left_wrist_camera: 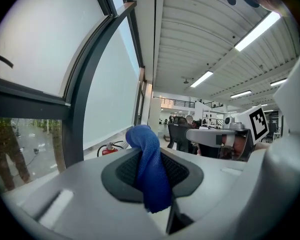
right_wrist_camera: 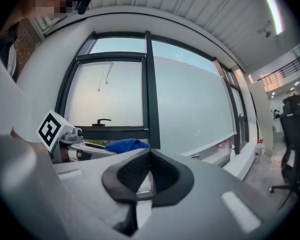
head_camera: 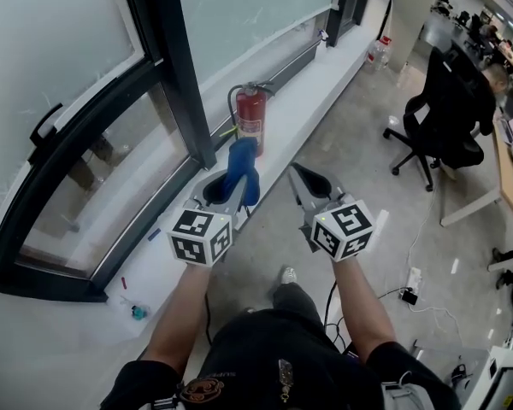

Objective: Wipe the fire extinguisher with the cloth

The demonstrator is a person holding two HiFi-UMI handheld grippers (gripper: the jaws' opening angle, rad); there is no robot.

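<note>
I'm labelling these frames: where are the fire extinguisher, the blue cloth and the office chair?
fire extinguisher [head_camera: 250,126], head view, red body.
blue cloth [left_wrist_camera: 150,169], left gripper view, hanging fold.
office chair [head_camera: 449,101], head view, backrest.

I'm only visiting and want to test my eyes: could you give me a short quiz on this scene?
1. Which grip the blue cloth: A, the left tongs, or B, the right tongs?
2. True or false: the fire extinguisher lies flat on the floor.
3. Fill in: the right tongs are shut and hold ____.
Key: 1 A. 2 False; it stands upright on the white ledge. 3 nothing.
</note>
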